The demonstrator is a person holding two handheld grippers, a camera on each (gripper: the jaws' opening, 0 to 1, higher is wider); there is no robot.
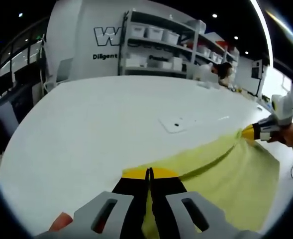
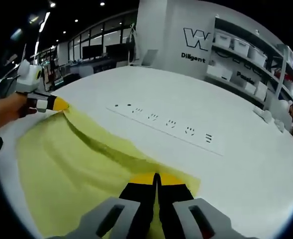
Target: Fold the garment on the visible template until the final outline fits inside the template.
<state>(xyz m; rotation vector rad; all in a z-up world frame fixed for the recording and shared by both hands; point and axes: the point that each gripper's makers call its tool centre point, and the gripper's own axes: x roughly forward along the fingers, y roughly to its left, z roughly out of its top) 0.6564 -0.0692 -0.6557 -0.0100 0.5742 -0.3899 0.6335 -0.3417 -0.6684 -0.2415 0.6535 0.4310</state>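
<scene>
Left gripper view: your left gripper (image 1: 149,174) has its jaws closed together on an edge of the yellow garment (image 1: 236,174), and the right gripper (image 1: 253,132) comes in from the right, pinching a far corner. In the right gripper view, the right gripper (image 2: 157,178) is likewise clamped on the cloth, with the left gripper (image 2: 56,103) holding the other corner. The garment lies spread on the white table (image 1: 101,129), edge stretched between your two grips. It reads as thin, light and limp (it sags and creases along the held edge), so expect it to drape and slip; hold corners and hems. No template outline that I can make out.
</scene>
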